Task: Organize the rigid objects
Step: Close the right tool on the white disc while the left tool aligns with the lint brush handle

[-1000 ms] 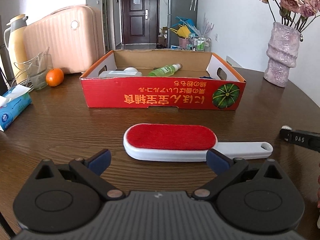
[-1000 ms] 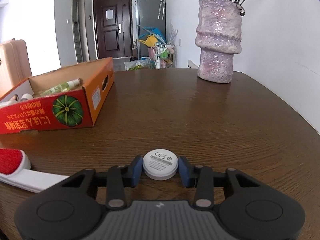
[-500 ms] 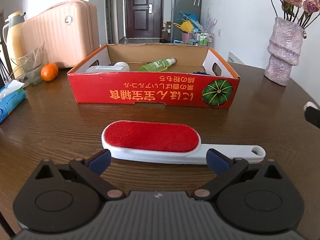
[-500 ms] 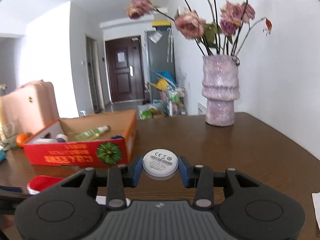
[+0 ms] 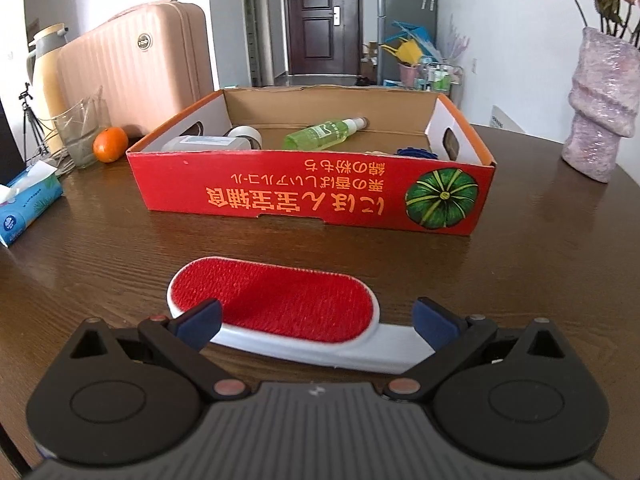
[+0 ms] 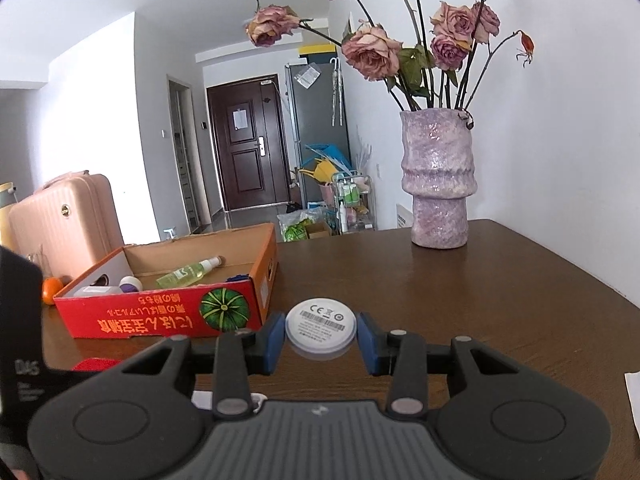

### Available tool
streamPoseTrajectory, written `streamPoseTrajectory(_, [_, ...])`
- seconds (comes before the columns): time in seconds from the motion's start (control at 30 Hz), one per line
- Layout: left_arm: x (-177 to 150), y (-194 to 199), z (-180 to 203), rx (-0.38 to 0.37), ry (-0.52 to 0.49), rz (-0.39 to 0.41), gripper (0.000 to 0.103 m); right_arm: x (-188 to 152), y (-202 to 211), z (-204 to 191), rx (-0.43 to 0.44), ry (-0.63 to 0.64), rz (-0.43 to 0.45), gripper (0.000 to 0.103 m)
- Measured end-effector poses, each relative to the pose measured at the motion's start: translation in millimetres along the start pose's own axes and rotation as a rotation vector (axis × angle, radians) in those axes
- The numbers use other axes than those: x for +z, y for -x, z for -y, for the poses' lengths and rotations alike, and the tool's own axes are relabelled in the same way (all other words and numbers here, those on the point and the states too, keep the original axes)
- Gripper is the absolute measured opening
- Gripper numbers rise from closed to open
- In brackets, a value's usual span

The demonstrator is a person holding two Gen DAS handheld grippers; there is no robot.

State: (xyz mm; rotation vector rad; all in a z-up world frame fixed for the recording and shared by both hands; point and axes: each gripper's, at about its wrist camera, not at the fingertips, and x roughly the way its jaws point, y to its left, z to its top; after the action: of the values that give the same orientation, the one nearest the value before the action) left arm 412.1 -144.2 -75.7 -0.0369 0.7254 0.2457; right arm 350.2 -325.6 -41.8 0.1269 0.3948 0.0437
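A: So, where is the lint brush (image 5: 276,312)?

B: It lies flat on the brown table (image 5: 540,264), in front of the red box (image 5: 304,196). The left gripper (image 5: 316,316) is spread wide, one finger on each side of it, not pressing.

A: How will it feel?

B: I think it is light and hard. The red part is fuzzy, the white edge is smooth and may slip. Best to pinch the white handle or the narrow sides.

A: And the other one?

B: The right gripper (image 6: 320,340) squeezes a small white round disc (image 6: 320,330), held up above the table.

A: What changed?

B: A moment ago the disc was low by the table; now it is up high. The left gripper has moved closer, so the brush sits between its fingers.
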Motion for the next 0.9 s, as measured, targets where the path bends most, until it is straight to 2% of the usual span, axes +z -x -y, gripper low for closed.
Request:
streamPoseTrajectory(0.17, [3, -6, 6, 0.036, 0.002, 0.007, 0.103, -2, -1, -1, -0.001, 0.004, -0.006, 0.039])
streamPoseTrajectory(0.33, [-1, -9, 14, 0.087, -0.055, 0.0, 0.103, -2, -3, -2, -0.003, 0.006, -0.014, 0.039])
streamPoseTrajectory(0.53, [-7, -11, 2, 0.1, -0.068, -0.032, 0.103, -4, -5, 0, -0.007, 0.001, -0.02, 0.039])
streamPoseTrajectory(0.6, [-10, -14, -6, 0.095, -0.076, -0.059, 0.103, -4, -5, 0, -0.007, -0.001, -0.021, 0.039])
streamPoseTrajectory(0.8, [-13, -13, -30, 0.053, -0.077, -0.066, 0.103, -5, -5, 0, -0.01, 0.001, -0.02, 0.039])
streamPoseTrajectory(0.83, [-13, -14, -34, 0.039, -0.076, -0.068, 0.102, -5, -5, 0, -0.011, 0.001, -0.021, 0.039])
streamPoseTrajectory(0.9, [-11, -14, -40, 0.011, -0.069, -0.067, 0.093, -6, -6, 0, -0.015, 0.002, -0.024, 0.039])
